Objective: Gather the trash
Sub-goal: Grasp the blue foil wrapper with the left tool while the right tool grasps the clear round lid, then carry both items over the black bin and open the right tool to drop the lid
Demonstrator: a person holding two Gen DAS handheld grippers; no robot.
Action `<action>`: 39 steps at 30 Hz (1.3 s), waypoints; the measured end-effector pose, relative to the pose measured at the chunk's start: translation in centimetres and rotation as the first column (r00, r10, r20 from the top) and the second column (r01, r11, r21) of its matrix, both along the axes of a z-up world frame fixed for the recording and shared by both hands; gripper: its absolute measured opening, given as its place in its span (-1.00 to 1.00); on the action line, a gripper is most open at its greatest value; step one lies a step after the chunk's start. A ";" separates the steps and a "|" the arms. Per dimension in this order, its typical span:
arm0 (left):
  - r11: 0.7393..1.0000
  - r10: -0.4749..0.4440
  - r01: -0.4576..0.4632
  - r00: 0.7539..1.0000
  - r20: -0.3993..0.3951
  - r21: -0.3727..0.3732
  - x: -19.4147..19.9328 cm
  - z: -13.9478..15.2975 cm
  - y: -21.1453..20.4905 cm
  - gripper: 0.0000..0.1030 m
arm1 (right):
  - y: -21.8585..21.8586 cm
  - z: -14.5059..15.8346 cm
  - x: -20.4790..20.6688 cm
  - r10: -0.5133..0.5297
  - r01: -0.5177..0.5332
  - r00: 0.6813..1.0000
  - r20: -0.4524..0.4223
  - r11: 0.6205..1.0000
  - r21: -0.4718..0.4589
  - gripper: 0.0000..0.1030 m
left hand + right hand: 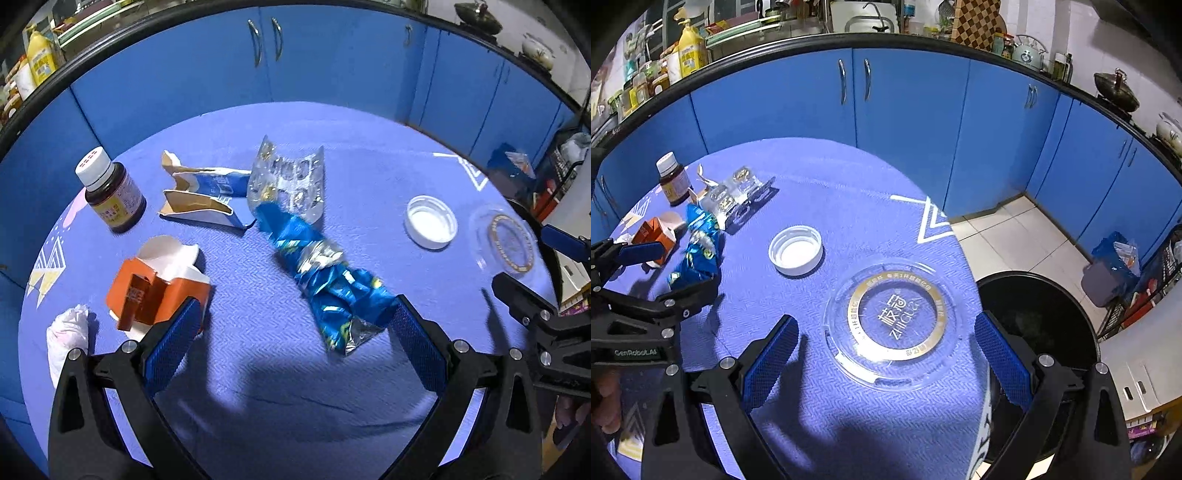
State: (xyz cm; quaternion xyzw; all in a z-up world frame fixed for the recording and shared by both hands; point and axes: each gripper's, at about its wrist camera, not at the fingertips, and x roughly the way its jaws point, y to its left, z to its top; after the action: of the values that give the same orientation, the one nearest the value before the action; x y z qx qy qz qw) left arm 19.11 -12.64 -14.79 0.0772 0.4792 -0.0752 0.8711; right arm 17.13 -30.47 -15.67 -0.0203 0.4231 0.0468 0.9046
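**Both grippers spread wide over the trash table**

Left gripper (291, 325) is wide open, nothing btwn the pads, hovering w/ the crumpled blue foil wrapper (325, 280) just ahead; its near end touches or sits right by the right pad, can't tell which. Orange carton (155, 291) at 9 o'clock by the left pad, brown bottle (112, 195) at 10. Right gripper (886, 354) also released, straddling the clear plastic lid (892, 321) w/o touching. White cap (795, 250) at 11 o'clock of that lid. Black bin (1045, 306) at 3, off the blue tablecloth (849, 206) edge.
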 end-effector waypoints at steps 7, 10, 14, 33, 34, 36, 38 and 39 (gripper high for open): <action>0.999 -0.004 0.004 1.000 -0.001 -0.045 0.3 -0.1 0.5 0.44 | 0.0 -0.4 0.2 0.028 -0.027 0.999 -0.029 0.999 0.037 0.56; 0.999 -0.015 0.016 1.000 0.008 -0.048 0.3 0.3 0.7 -0.11 | 0.2 -0.3 0.0 0.047 -0.046 0.999 -0.022 0.998 0.040 0.54; 0.999 -0.008 0.008 1.000 -0.002 -0.053 0.2 0.9 0.7 -0.35 | 0.3 0.3 -0.6 0.056 -0.056 0.998 0.001 0.997 0.046 0.43; 0.994 -0.081 0.092 0.985 0.151 -0.064 -3.6 7.0 -1.2 -0.36 | -0.7 5.9 -4.4 0.049 -0.048 0.991 0.127 0.999 -0.011 0.42; 0.993 -0.088 0.099 0.983 0.159 -0.065 -3.8 7.4 -1.5 -0.36 | -0.9 6.1 -4.6 0.044 -0.043 0.990 0.133 0.999 -0.015 0.42; 0.991 -0.103 0.115 0.980 0.173 -0.064 -3.8 8.0 -2.6 -0.36 | -1.4 6.8 -5.1 0.033 -0.030 0.988 0.150 0.999 -0.021 0.42; 0.990 -0.113 0.127 0.977 0.183 -0.066 -3.8 8.3 -3.4 -0.36 | -1.8 7.4 -5.5 0.023 -0.020 0.987 0.160 1.000 -0.021 0.42; 0.989 -0.118 0.133 0.975 0.187 -0.066 -3.9 8.5 -3.6 -0.36 | -2.1 7.7 -5.7 0.016 -0.012 0.986 0.166 1.000 -0.023 0.42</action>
State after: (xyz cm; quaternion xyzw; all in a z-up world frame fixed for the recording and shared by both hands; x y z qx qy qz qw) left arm 15.17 -16.29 -6.27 0.0798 0.3881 -0.1413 0.9072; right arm 11.40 -32.58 -8.01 -0.0369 0.3464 0.0468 0.9362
